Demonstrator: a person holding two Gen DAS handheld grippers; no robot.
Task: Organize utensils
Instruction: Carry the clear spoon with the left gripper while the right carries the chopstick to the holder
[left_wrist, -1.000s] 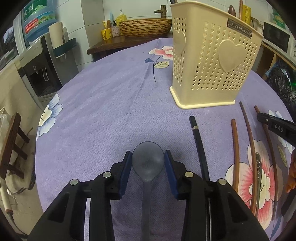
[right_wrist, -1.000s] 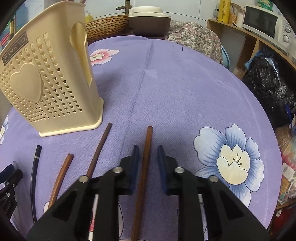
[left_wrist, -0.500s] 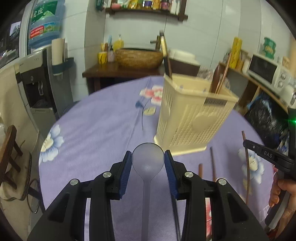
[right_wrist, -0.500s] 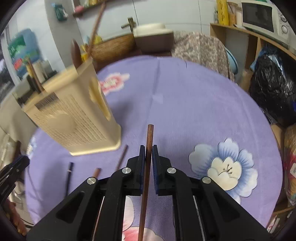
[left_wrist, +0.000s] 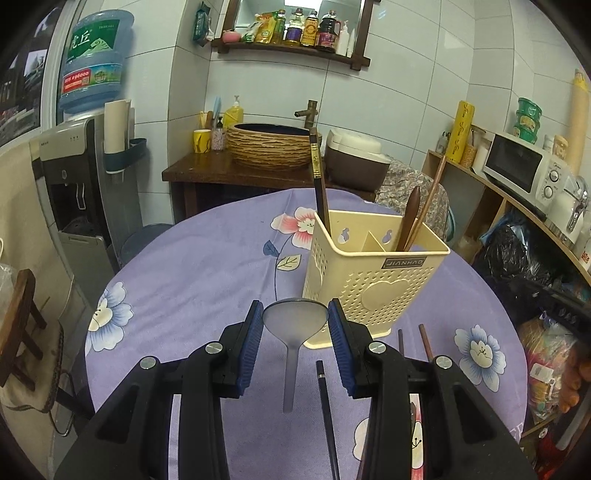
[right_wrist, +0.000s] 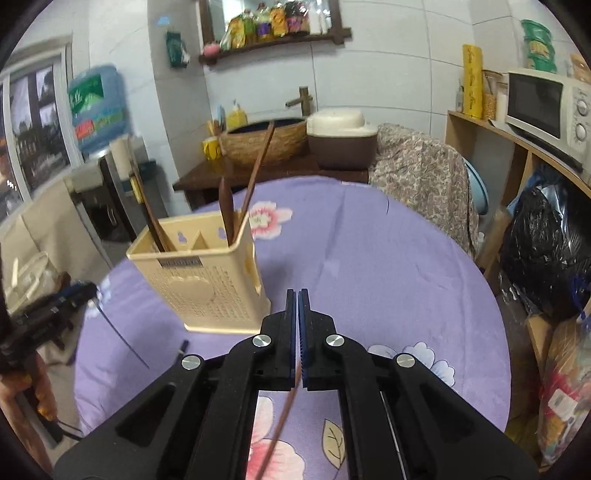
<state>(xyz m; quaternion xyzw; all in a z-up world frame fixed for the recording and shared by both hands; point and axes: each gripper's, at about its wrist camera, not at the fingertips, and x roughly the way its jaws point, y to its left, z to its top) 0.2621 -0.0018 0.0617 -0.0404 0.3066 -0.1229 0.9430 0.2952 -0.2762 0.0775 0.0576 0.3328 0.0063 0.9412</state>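
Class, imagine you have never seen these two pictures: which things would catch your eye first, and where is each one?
The cream utensil basket stands mid-table on the purple flowered tablecloth, with chopsticks and a dark spoon upright inside. In front, the left gripper holds a translucent grey spoon by its bowl. The right gripper is shut on a brown chopstick trailing below its fingers.

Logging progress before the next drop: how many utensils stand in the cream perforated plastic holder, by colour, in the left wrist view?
Black chopstick with gold band: 1
Light brown thin wooden chopstick: 1
Dark brown broad wooden handle: 1
Total in the cream perforated plastic holder: 3
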